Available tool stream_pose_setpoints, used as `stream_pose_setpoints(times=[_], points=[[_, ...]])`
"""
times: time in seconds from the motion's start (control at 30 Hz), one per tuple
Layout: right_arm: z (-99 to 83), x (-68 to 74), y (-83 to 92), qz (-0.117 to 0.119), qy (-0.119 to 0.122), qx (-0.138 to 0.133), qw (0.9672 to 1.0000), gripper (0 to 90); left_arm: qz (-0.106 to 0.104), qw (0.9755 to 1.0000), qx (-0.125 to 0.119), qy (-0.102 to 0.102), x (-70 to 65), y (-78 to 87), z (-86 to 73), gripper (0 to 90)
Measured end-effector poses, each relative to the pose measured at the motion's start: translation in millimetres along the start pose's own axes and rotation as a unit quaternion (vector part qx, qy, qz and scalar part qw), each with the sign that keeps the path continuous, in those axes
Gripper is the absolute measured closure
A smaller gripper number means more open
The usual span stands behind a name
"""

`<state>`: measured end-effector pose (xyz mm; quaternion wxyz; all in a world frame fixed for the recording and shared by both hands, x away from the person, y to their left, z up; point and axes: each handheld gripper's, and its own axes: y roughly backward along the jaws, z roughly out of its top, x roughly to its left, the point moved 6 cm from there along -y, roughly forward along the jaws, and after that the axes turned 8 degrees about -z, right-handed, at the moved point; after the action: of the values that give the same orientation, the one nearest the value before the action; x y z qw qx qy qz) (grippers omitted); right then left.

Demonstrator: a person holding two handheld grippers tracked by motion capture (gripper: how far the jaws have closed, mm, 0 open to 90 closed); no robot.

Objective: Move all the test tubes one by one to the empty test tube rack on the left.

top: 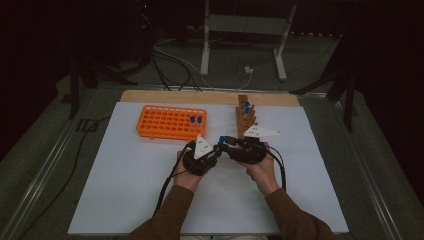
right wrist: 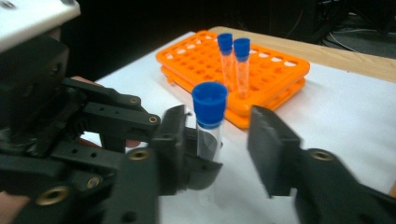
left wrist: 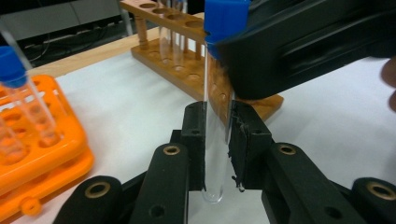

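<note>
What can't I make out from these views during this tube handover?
- Left gripper view: the blue cap of the clear tube is cut by the top edge, partly behind the right gripper.
- High view: the tube is too small to judge.
- Right gripper view: the tube's bottom sits behind the left gripper.

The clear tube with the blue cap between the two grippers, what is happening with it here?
A person is passing the clear plastic tube with a blue cap from one hand-held gripper to the other above the white table sheet. The left gripper is shut on the tube's lower part. The right gripper stands open around its capped top. Two more capped tubes stand in the orange plastic rack, and others in the wooden rack behind.
</note>
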<state>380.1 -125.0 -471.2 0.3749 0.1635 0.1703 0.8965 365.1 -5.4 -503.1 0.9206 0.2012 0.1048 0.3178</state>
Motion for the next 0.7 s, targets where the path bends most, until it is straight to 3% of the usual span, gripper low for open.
stream_pose_setpoints(times=[0.13,0.3,0.4,0.57,0.7], points=[[3.7,-6.3,4.4,-0.008,-0.005,-0.01,0.9999,34.2,0.008,0.9999,-0.002,0.007,6.3,3.2,0.5,77.9],[3.3,-14.6,3.6,-0.042,-0.009,-0.001,0.9991,16.5,0.006,0.9996,-0.011,0.024,14.1,8.2,2.8,77.9],[1.3,-18.0,2.1,-0.058,-0.008,0.008,0.9982,11.9,0.011,0.9996,-0.013,0.024,18.3,11.2,4.5,77.9],[-1.4,-21.4,3.6,-0.065,0.001,0.019,0.9977,4.4,0.019,0.9993,-0.017,0.026,26.5,17.3,8.9,78.0],[-4.0,-26.3,9.6,-0.08,0.016,0.025,0.9964,3.0,0.025,0.999,-0.023,0.029,34.7,22.8,13.5,77.9]])
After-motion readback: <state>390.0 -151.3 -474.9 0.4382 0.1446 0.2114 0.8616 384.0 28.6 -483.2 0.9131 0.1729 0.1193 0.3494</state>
